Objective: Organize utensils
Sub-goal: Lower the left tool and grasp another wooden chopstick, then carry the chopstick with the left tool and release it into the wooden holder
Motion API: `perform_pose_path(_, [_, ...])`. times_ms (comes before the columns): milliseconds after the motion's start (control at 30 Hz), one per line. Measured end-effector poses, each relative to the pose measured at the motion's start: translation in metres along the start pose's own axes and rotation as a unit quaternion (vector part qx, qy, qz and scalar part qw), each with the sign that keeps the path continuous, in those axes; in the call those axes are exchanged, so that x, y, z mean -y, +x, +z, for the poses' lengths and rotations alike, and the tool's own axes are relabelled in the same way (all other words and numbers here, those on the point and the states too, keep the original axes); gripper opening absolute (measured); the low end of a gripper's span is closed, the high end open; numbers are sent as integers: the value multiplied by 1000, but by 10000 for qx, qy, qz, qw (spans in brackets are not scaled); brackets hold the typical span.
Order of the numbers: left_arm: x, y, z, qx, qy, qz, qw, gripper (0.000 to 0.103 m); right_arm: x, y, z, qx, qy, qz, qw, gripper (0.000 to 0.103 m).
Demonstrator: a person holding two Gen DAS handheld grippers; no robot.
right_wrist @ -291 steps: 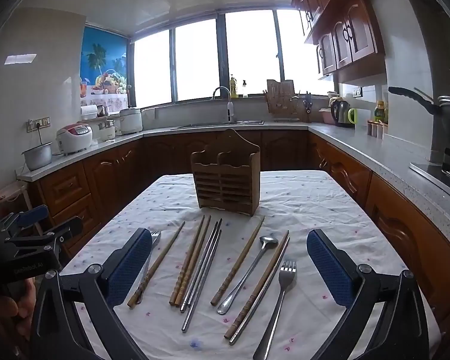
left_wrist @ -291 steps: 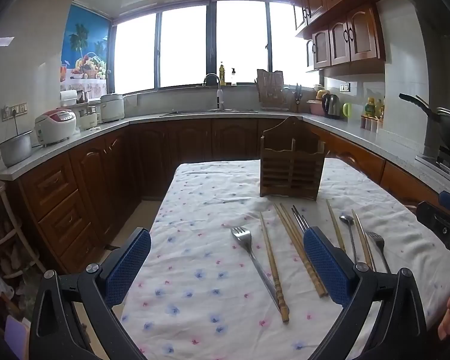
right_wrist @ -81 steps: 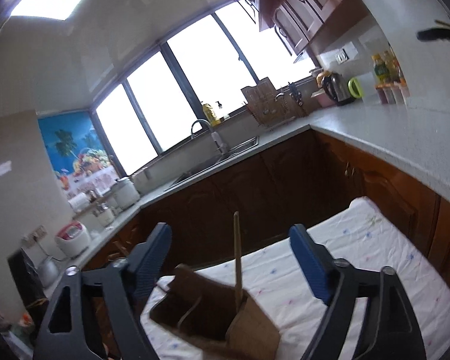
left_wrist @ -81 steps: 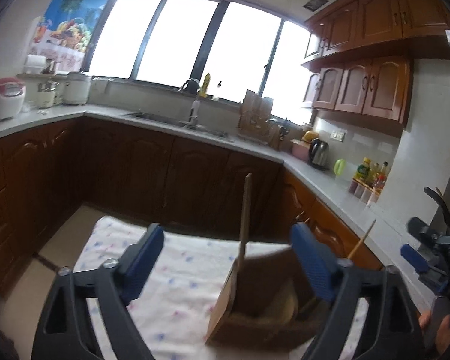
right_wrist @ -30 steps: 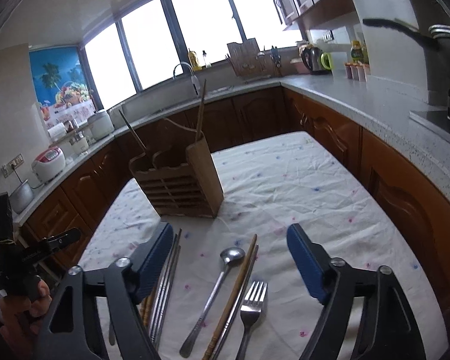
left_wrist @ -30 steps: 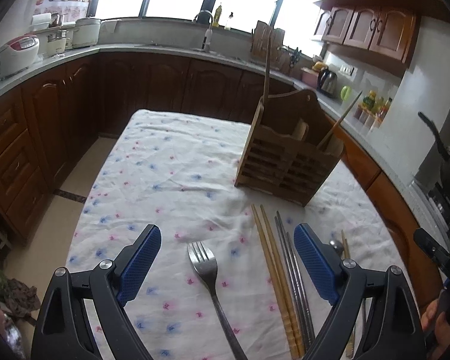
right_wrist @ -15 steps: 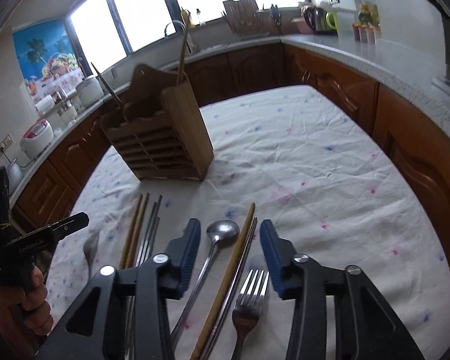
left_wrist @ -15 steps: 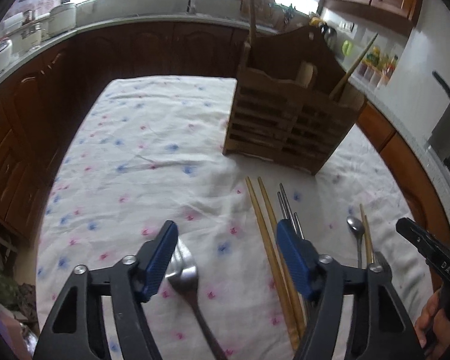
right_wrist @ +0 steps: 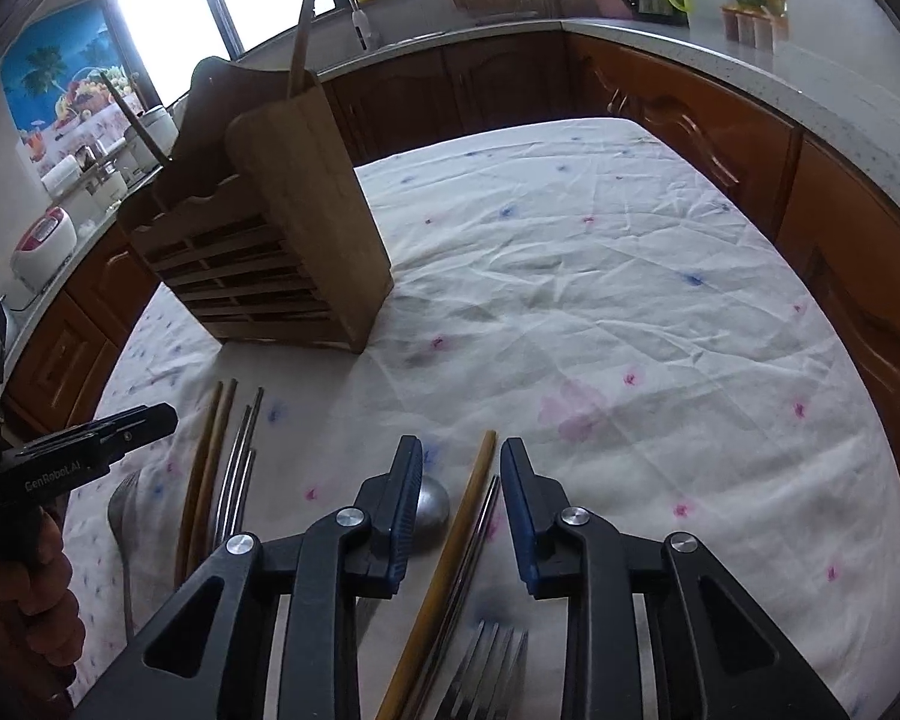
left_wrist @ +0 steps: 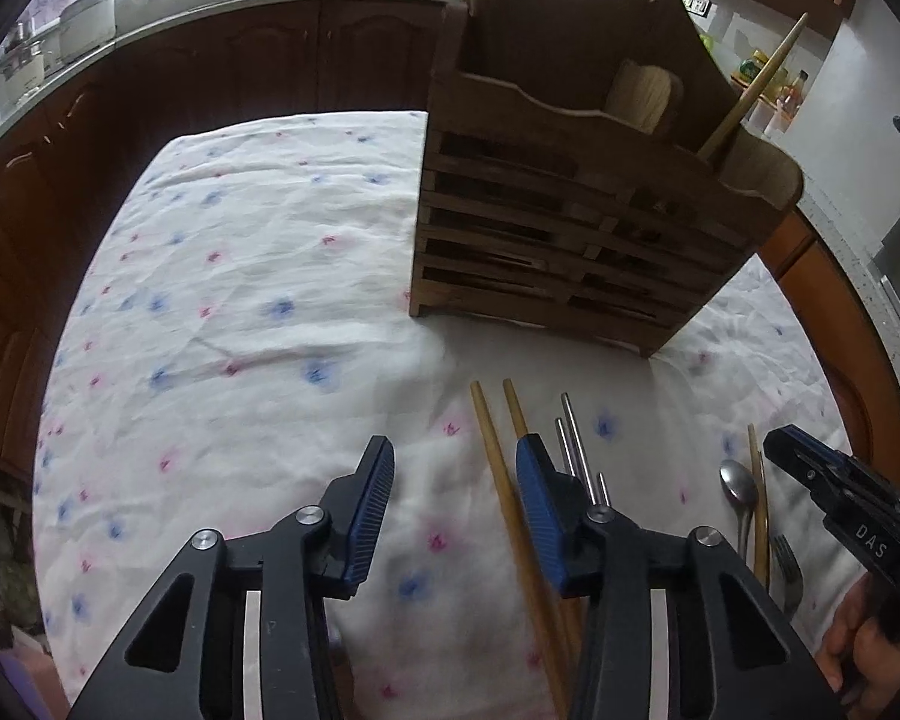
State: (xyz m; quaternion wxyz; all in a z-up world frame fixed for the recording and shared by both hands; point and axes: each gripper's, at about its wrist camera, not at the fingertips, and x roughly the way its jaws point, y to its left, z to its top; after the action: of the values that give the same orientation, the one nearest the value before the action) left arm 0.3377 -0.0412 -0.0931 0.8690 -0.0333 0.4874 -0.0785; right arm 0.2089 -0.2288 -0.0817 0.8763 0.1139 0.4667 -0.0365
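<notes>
Right tool (right_wrist: 459, 498) tilted down, closing astride chopstick (right_wrist: 450, 558).

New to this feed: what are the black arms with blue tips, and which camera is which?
No robot here: a person holds a two-finger claw in each hand, with a camera on each looking along its fingers. The left view shows the left claw, jaws closing with only tablecloth seen between. The right view shows the right claw, jaws closing around a wooden chopstick, not yet gripping it. A spoon and fork lie beside it. The wooden holder behind already has standing chopsticks in it.
</notes>
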Motion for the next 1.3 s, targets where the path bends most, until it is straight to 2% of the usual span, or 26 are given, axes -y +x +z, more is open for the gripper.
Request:
perform_pose_path(167, [6, 25, 5, -262, 70, -17, 9996, 32, -1, 15, 2, -234, -75, -16, 9997, 19])
perform_pose_path(267, [11, 29, 8, -188, 201, 99, 9996, 31, -2, 22, 1, -290, -147, -56, 9995, 17])
perform_pose_path(400, [18, 35, 9, -134, 395, 243, 9988, 20, -3, 23, 1, -288, -194, -83, 9994, 14])
perform_pose_path(467, [22, 38, 9, -109, 536, 320, 9980, 10, -4, 24, 2, -287, -249, -155, 9992, 8])
perform_pose_path(600, [27, 38, 6, -56, 659, 350, 9972, 7, -4, 25, 3, -270, -283, -125, 9992, 7])
perform_pose_path(700, [22, 36, 4, -50, 527, 181, 9984, 5, -3, 22, 2, -240, -152, 66, 9996, 6])
perform_pose_path(900, [13, 10, -5, 137, 352, -155, 9992, 3, -13, -6, 5, 84, -110, 376, 9992, 5])
perform_pose_path(1133, [9, -33, -22, 440, 186, -609, 9970, 3, -27, -45, 10, 487, -168, 633, 9967, 5])
perform_pose_path(1300, [1, -72, -29, 720, 179, -777, 9942, 3, -34, -68, 12, 740, -209, 732, 9944, 4])
